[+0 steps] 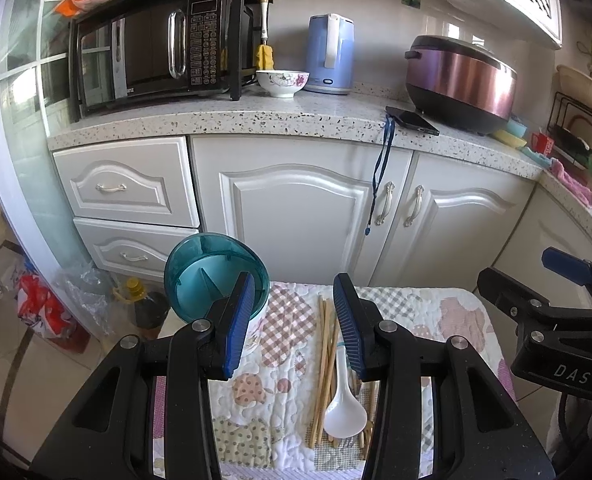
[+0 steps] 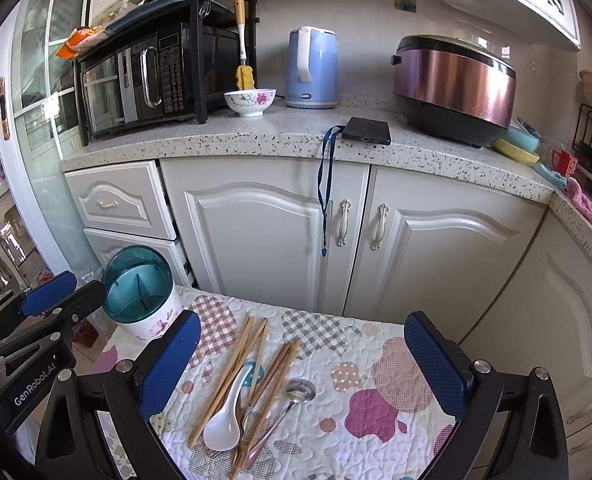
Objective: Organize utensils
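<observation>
Fork tines under the white spoon (image 2: 225,420) are mostly hidden; chopstick (image 2: 231,376) count is hard to make out where they overlap. Lower edge of the quilted surface (image 2: 376,412) is cut off. Left hand-held gripper (image 1: 293,322): released, jaws wide, level above the surface, holding nothing. Right hand-held gripper (image 2: 302,364): released, jaws wide, empty. Utensils, including a metal ladle (image 2: 291,404), lie at 6 o'clock on the surface. Teal-rimmed holder (image 2: 137,294) stands at 10 o'clock.

Quilted patchwork cloth (image 2: 376,344) w/ utensil holder (image 2: 139,296), chopsticks (image 2: 231,364), white spoon (image 2: 225,420), metal ladle (image 2: 291,404) on it
</observation>
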### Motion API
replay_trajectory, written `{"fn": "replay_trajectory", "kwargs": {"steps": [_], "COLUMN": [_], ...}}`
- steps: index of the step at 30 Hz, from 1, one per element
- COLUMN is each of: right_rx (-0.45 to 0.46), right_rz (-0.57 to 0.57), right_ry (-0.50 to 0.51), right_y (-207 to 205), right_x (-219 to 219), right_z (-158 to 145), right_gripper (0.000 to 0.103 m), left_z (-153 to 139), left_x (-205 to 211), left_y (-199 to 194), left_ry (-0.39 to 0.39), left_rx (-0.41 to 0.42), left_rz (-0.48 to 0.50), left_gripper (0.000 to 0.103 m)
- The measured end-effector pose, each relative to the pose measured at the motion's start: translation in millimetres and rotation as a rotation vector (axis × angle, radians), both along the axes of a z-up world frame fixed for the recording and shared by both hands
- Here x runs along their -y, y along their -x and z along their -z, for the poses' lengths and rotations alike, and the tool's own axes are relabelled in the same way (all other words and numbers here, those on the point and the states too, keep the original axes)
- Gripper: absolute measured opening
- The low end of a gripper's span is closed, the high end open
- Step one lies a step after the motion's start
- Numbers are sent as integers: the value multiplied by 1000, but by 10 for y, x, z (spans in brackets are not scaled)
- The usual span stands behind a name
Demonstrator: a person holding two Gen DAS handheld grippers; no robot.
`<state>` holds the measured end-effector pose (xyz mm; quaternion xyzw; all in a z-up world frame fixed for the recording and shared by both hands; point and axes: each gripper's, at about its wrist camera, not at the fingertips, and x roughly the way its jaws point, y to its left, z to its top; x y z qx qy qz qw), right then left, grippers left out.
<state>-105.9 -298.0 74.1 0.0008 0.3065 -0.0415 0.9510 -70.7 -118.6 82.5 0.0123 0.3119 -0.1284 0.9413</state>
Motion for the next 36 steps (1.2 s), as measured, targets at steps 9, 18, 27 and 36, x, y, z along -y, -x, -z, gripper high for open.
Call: {"fn": "replay_trajectory", "kwargs": {"steps": [9,18,27,36], "right_rx": [-5,-14,-22,-25], "right_rz": [0,-1,1,3], "right_ry": [-6,-4,-4,-7], "right_y": [-18,-37,-57,-85], "right_x": [29,35,45,62], "right_z": [1,11,27,39], "right_gripper": [102,102,102,102], "left_z": [7,39,55,75], "left_x": [2,-16,-14,-5], "left_y": [-39,-42,-51,-85], "left_ry": [1,5,3,-1], "left_rx": [-7,-15,-19,-22], "left_rz": [-8,-8,-2,1], "left_gripper": [41,41,41,41]}}
